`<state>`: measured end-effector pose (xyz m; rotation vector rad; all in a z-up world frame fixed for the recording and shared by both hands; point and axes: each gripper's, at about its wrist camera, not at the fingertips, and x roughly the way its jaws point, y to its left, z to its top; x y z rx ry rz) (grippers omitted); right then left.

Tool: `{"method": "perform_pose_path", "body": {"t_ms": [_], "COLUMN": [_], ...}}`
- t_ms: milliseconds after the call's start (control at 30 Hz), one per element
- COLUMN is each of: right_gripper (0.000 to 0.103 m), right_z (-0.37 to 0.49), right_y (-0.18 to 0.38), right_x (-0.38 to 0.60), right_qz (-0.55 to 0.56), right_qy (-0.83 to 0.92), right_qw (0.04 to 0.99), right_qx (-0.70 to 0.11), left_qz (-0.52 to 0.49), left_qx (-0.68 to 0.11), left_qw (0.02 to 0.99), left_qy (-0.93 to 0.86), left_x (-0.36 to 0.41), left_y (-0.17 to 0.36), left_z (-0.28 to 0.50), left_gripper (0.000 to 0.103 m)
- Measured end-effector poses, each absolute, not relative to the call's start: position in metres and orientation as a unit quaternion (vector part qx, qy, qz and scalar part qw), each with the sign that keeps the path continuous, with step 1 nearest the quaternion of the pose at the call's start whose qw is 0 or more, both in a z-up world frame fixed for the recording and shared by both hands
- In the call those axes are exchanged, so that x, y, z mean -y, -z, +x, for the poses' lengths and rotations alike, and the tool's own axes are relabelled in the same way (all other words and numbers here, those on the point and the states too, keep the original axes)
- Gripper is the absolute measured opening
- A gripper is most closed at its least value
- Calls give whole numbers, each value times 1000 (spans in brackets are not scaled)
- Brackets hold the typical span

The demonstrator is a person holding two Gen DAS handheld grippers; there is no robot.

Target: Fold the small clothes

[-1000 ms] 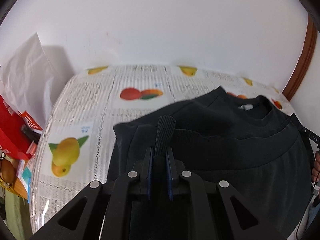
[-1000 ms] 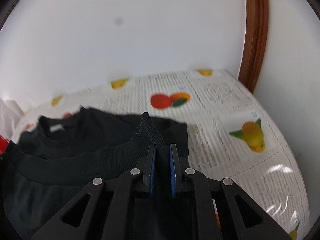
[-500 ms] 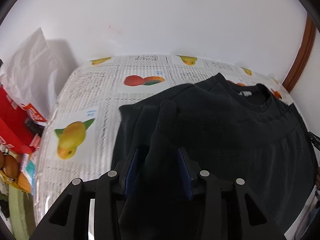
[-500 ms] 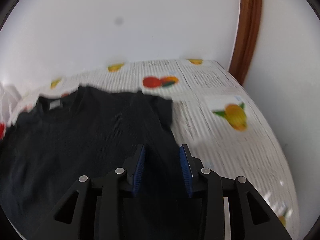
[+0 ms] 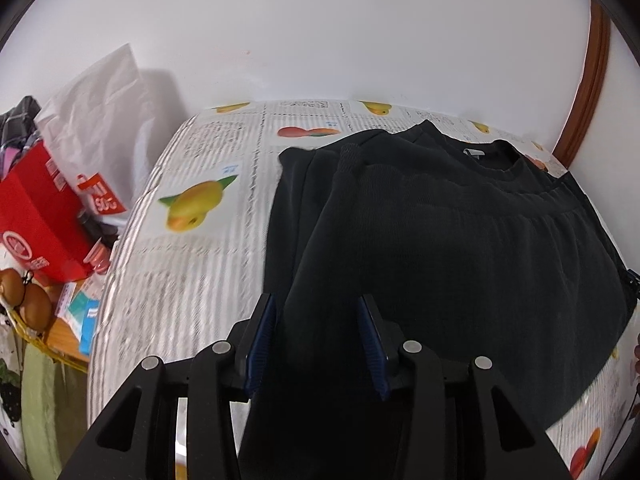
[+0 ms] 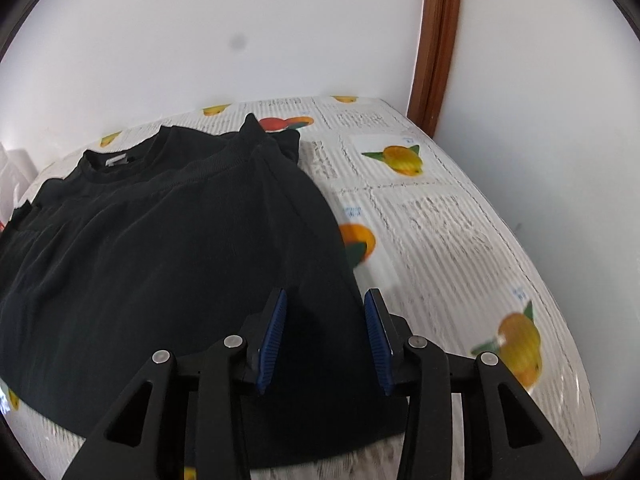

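Observation:
A black sweatshirt lies folded on the table, its ribbed hem laid up near the collar; it also shows in the right wrist view. My left gripper is open above the shirt's left edge, nothing between its blue pads. My right gripper is open above the shirt's right edge, holding nothing. A ribbed cuff lies on top at the far left corner.
The table carries a fruit-printed newspaper cover, also seen in the right wrist view. A red box, a white plastic bag and a basket of clutter stand off the left edge. A white wall and brown door frame lie behind.
Both grippers were shut on the sweatshirt's hem and carried it toward the collar. They have opened, let the cloth drop flat and drawn back toward the near edge.

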<state>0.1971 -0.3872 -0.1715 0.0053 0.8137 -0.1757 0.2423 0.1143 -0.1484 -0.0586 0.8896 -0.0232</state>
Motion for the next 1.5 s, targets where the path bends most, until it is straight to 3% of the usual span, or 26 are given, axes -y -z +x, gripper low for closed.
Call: {"method": "perform_pose_path", "body": {"t_ms": [233, 433, 767, 1000, 1133, 1500], "right_gripper": [40, 41, 49, 51, 63, 63], "right_z": [167, 172, 159, 132, 112, 99], "right_y": [148, 130, 149, 167, 178, 190], "right_x": [369, 308, 139, 31, -18, -86], "right_qz": [-26, -21, -65, -123, -169, -254], "right_qy": [121, 45, -128, -218, -252, -297], "right_qw": [920, 924, 908, 887, 874, 853], "right_qx": [-371, -379, -393, -387, -379, -346], "left_qz": [-49, -86, -118, -121, -127, -170], "left_qx": [-441, -451, -469, -451, -445, -439], "left_qw": [896, 888, 875, 883, 885, 880], "left_qy": [13, 27, 30, 44, 44, 62], "left_x": [-135, -148, -168, -180, -192, -211], "left_y": [156, 162, 171, 167, 167, 177], "left_z": [201, 164, 102, 60, 48, 43], "left_gripper": [40, 40, 40, 55, 56, 56]}}
